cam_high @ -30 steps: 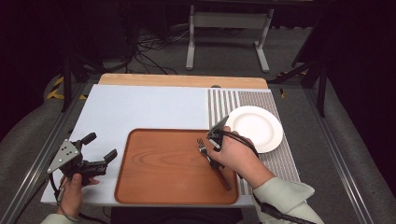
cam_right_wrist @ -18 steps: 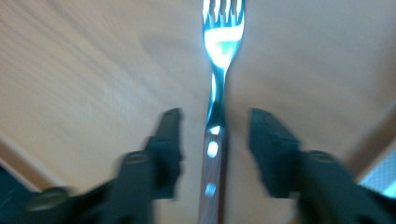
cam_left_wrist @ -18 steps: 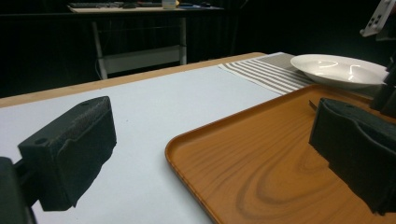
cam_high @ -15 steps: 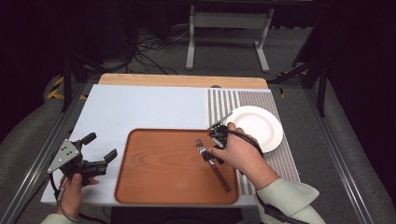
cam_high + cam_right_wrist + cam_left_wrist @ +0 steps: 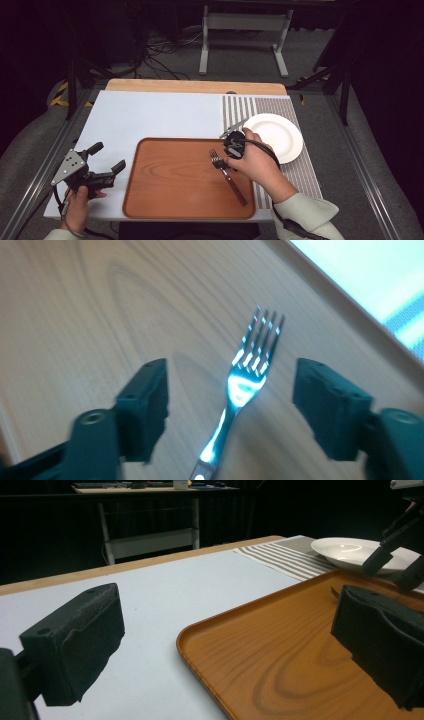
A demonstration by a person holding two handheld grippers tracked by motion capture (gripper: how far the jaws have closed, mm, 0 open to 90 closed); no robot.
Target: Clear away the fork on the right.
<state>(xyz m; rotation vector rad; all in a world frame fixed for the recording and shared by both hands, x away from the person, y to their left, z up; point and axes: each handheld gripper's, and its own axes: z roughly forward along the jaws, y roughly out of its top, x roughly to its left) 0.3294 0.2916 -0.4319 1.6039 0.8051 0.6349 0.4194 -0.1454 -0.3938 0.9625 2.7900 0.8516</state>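
My right gripper (image 5: 230,410) hovers over the fork (image 5: 247,375), its jaws just spread and released; the fork rests on the wooden tray (image 5: 170,175) atop a pale table (image 5: 150,115).

Metal fork (image 5: 245,382) with dark handle lies flat on the wooden tray (image 5: 170,185), right side, tines pointing toward the tray's far edge, handle angled toward the near-right corner.
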